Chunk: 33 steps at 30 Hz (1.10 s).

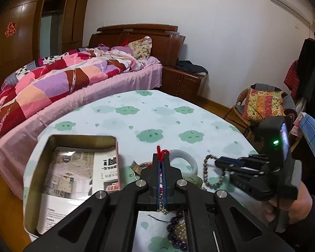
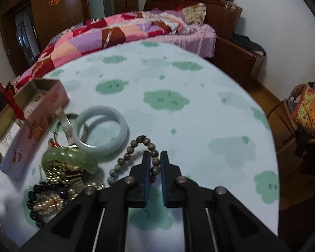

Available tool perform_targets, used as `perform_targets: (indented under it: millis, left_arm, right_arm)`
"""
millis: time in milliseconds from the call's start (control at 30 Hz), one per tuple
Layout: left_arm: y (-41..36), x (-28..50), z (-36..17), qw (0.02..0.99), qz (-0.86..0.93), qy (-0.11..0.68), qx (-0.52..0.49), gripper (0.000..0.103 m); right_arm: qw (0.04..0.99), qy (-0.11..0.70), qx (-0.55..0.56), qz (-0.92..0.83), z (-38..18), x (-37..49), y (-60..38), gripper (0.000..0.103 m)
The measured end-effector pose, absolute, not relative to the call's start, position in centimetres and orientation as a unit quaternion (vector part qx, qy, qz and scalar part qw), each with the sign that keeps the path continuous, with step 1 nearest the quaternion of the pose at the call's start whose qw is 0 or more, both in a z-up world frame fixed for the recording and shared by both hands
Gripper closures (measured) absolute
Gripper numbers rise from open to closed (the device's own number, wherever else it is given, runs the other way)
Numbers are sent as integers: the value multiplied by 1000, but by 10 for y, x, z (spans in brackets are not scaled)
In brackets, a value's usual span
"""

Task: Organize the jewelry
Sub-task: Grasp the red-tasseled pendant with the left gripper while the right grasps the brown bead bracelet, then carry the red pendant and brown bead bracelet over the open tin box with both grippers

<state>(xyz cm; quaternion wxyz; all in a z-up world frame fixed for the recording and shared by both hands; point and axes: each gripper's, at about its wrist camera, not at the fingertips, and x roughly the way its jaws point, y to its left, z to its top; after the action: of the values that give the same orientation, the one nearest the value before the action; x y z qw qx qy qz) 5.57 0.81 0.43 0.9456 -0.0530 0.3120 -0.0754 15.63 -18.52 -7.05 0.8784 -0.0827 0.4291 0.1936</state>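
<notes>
Both claws gripping jewelry beside the tin

Right claw pinches the bead bracelet; left claw clamps a red-corded chain. Lift straight up, avoiding the jade bangle, then lower into the tin.

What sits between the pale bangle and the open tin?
In the right wrist view, a metal watch band lies between the pale bangle and the open tin.

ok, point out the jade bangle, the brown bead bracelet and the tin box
jade bangle (image 2: 118, 126), right wrist view, right side of ring.
brown bead bracelet (image 2: 129, 149), right wrist view, left-side bead.
tin box (image 1: 42, 153), left wrist view, left inner wall.
</notes>
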Motion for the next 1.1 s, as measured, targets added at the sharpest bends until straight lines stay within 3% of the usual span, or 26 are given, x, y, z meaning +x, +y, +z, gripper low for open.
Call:
perform_targets:
  millis: [400,1100]
  left_arm:
    - [41,52,20,954,-41,293,-51,103]
    - [127,71,2,956,29,276,-91,103]
  right_arm:
    - [903,360,-96,214,-17,147,-169,92]
    - [883,339,-102,308,-2,162,-61,92]
